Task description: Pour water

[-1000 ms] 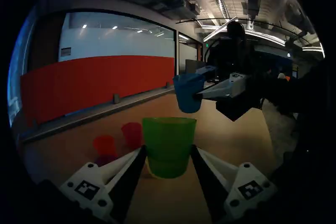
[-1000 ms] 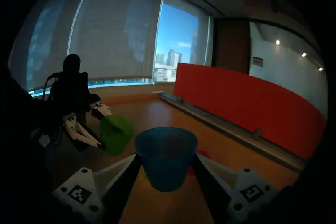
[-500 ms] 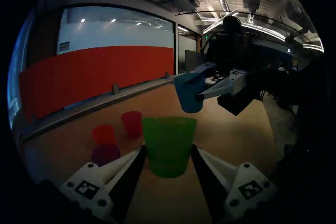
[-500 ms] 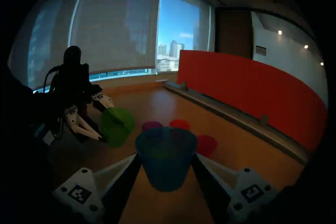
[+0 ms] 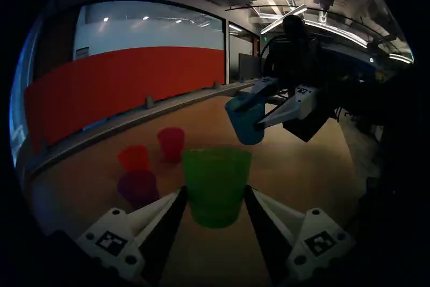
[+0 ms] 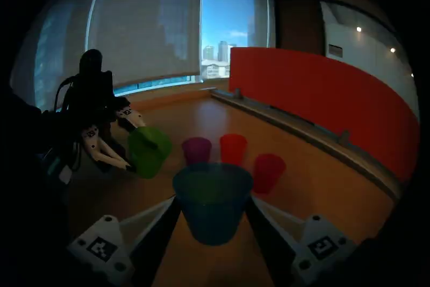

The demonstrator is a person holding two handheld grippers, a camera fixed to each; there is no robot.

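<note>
Progress: pick-up is judged done; the pour is not yet begun. The green cup point(image 5: 216, 186) is clamped by the left tongs point(image 5: 215, 193), with both fingers pressed on its sides. The blue cup point(image 6: 213, 203) is clamped likewise by the right tongs point(image 6: 213, 202). Both cups are held in the air over the worktop point(image 6: 312, 179), near each other but apart. No stream is seen, and the contents cannot be told in the dim light.

Left to do, as judged: one cup is to be brought over the other's mouth and tipped.

A purple cup point(image 6: 196, 150), an orange cup point(image 6: 233, 147) and a red cup point(image 6: 267, 171) stand grouped on the worktop.

Pose: in the left gripper view the right tongs are seen reaching across, with the blue cup tilted somewhat. In the right gripper view the green cup is seen leaning, held out from a dark hand.
</note>
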